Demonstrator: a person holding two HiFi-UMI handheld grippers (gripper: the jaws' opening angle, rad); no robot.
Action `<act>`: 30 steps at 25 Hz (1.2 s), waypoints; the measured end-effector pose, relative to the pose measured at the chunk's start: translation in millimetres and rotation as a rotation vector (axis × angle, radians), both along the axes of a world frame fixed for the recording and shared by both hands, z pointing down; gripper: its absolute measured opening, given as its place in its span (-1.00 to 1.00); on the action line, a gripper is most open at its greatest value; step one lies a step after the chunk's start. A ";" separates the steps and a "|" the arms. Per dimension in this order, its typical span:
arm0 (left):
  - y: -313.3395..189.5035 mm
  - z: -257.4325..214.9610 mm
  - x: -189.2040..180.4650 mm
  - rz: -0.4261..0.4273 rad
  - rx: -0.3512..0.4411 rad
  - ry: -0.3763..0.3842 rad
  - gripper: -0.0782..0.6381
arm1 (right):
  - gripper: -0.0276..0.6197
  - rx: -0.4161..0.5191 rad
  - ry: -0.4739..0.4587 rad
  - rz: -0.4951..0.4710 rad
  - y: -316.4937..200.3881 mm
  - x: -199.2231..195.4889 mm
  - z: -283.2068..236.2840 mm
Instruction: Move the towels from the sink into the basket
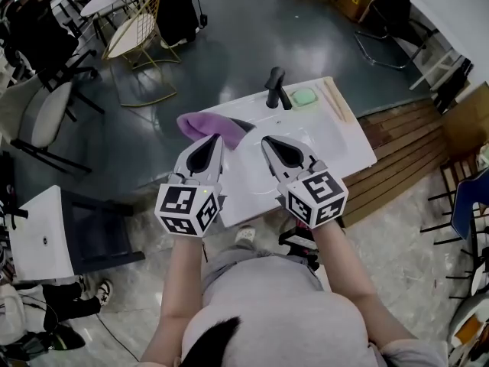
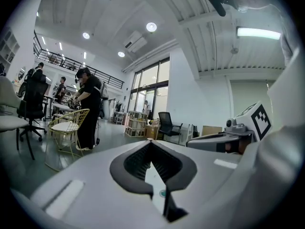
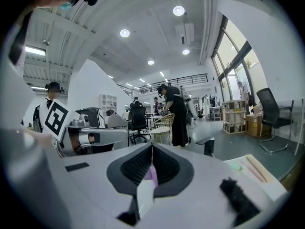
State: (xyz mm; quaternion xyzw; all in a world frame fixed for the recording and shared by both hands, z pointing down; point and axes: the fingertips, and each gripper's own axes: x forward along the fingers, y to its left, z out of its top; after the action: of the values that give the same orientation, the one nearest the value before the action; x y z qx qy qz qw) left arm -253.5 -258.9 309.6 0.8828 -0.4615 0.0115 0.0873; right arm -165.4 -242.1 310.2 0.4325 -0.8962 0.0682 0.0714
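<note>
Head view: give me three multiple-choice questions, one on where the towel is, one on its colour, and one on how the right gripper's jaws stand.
1. Where does the towel lie?
A. at the left edge of the sink
B. on the wire chair
C. on the wooden floorboards

2. What colour is the towel?
A. green
B. purple
C. white

3. How do the jaws of the right gripper stand?
A. wide apart
B. closed on the towel
C. together, holding nothing

Answers:
1 A: the head view shows it bunched at the sink's left edge.
2 B: it is plainly purple in the head view.
3 C: in the right gripper view the tips meet, and the towel shows only beyond them.
</note>
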 end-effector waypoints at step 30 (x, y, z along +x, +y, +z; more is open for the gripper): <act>-59.9 51.2 -64.1 -0.077 -0.089 -0.014 -0.76 | -0.17 -0.166 0.054 -0.108 -85.1 -82.3 76.1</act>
State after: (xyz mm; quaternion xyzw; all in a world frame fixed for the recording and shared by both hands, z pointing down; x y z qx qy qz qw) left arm -317.6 -318.8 360.8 0.8596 -0.4946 0.0350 0.1235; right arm -247.8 -327.1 386.3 0.3781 -0.9071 0.1267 0.1349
